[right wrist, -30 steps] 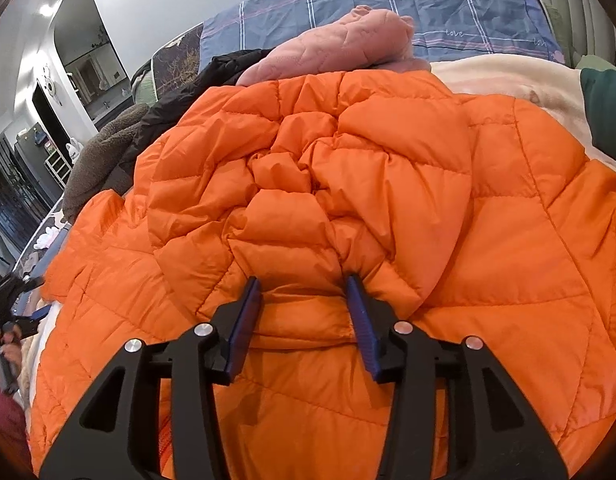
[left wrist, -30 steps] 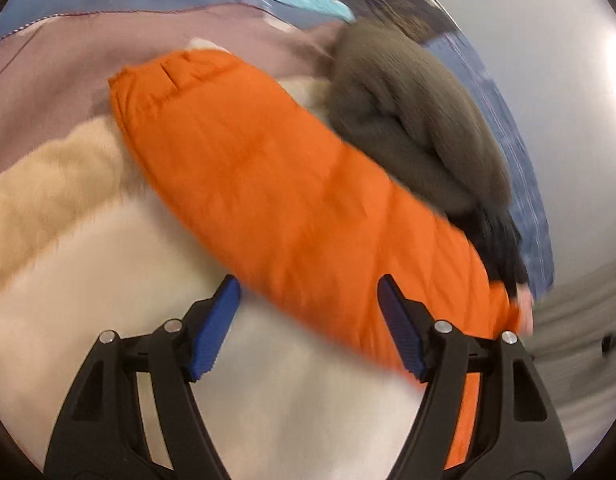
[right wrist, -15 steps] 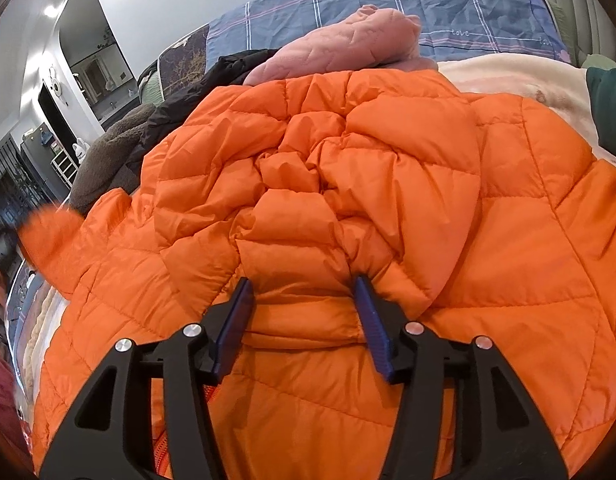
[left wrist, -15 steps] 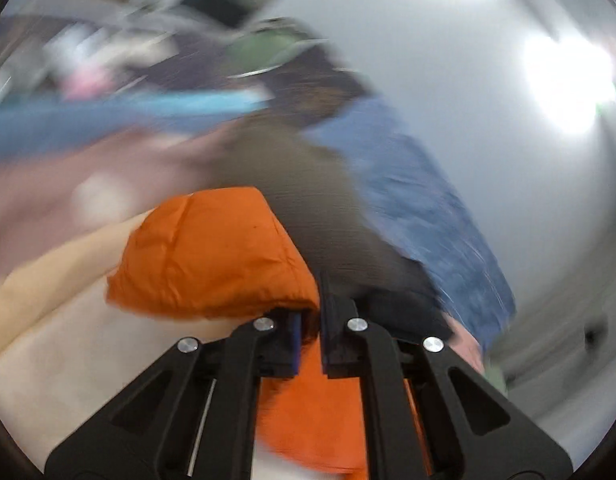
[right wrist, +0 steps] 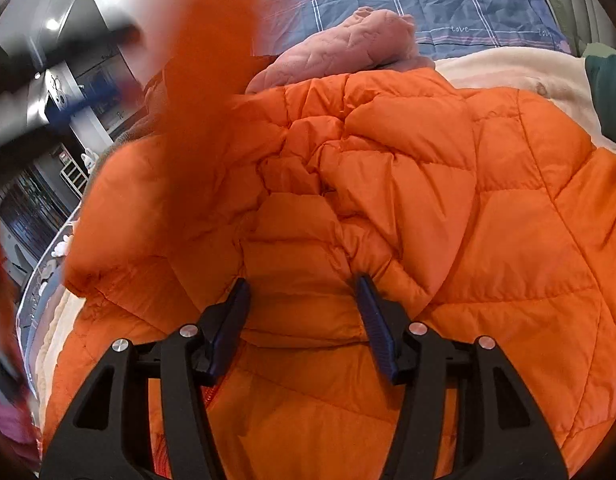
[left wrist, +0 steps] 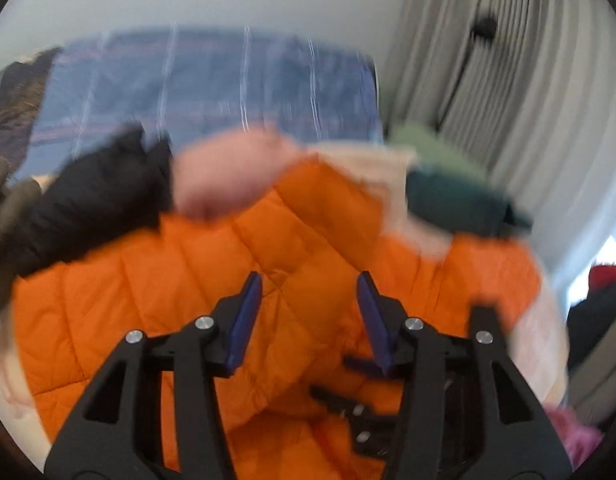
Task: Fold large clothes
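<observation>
One orange jacket [right wrist: 487, 216] (quilted) | left gripper [left wrist: 309, 312] just opened, empty | right gripper [right wrist: 302, 308] straddling a fold, grip unclear

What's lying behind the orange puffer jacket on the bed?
A pink quilted garment and a blue plaid cover lie behind the orange puffer jacket. The jacket hides their lower parts.

Bright even light, motion blur, fisheye edges
</observation>
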{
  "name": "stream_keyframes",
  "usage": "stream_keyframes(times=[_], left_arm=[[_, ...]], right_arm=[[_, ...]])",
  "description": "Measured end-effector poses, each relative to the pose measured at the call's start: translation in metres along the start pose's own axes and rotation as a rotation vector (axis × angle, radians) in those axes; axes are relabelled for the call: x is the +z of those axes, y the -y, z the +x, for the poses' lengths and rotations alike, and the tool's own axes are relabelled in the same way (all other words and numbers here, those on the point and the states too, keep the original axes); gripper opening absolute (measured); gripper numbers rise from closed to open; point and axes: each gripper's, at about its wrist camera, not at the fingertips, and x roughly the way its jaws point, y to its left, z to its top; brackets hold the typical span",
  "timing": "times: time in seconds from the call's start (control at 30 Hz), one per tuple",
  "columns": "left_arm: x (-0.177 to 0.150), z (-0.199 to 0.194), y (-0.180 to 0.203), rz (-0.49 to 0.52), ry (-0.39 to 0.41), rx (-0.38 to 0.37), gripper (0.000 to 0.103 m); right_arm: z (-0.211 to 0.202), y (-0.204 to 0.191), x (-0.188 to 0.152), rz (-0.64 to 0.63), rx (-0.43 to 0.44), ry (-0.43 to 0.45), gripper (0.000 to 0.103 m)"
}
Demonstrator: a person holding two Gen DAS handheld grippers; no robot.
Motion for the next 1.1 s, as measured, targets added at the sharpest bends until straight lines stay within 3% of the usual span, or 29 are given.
stream_keyframes(times=[0.1, 0.3, 0.43, 0.53, 0.67, 0.7, 0.73, 0.77, 0.8, 0.83, 0.9, 1.0, 1.1], left_arm=[[-0.020, 0.012, -0.013, -0.017, -0.049, 0.050, 0.051], [-0.034, -0.011, -0.066, -0.153, -0.034, 0.103, 0.052], [-0.057, -0.019, -0.094, -0.206, -0.037, 0.109, 0.052], [-0.070, -0.020, -0.102, -0.222, -0.045, 0.101, 0.053], [-0.073, -0.020, -0.099, -0.233, -0.035, 0.069, 0.055], [-0.072, -0.021, -0.098, -0.228, -0.031, 0.064, 0.055], [-0.072, -0.023, -0.096, -0.222, -0.027, 0.062, 0.056], [-0.071, -0.027, -0.094, -0.214, -0.019, 0.061, 0.057], [-0.070, -0.032, -0.093, -0.209, -0.008, 0.063, 0.057], [-0.069, -0.038, -0.094, -0.206, 0.005, 0.068, 0.059], [-0.067, -0.056, -0.100, -0.213, 0.049, 0.089, 0.063], [-0.067, -0.082, -0.120, -0.257, 0.106, 0.134, 0.070], [-0.069, -0.097, -0.139, -0.291, 0.126, 0.176, 0.070]], right_arm=[[0.000, 0.001, 0.000, 0.001, 0.006, -0.001, 0.059], [-0.002, -0.001, 0.001, 0.002, 0.008, -0.002, 0.061], [-0.018, 0.001, 0.004, 0.003, 0.041, -0.006, 0.069], [-0.029, 0.022, 0.017, 0.131, 0.087, 0.012, 0.069], [-0.030, 0.067, 0.037, 0.408, 0.136, 0.043, 0.067], [-0.027, 0.072, 0.042, 0.444, 0.141, 0.048, 0.064], [-0.024, 0.075, 0.046, 0.467, 0.141, 0.050, 0.050], [-0.023, 0.075, 0.048, 0.474, 0.140, 0.047, 0.026], [-0.023, 0.074, 0.052, 0.481, 0.129, 0.037, 0.012], [-0.027, 0.073, 0.054, 0.490, 0.122, 0.046, 0.006], [-0.051, 0.067, 0.055, 0.470, 0.105, 0.124, 0.005], [-0.090, 0.056, 0.049, 0.353, -0.005, 0.201, 0.004], [-0.098, 0.062, 0.029, 0.329, -0.132, 0.134, 0.006]])
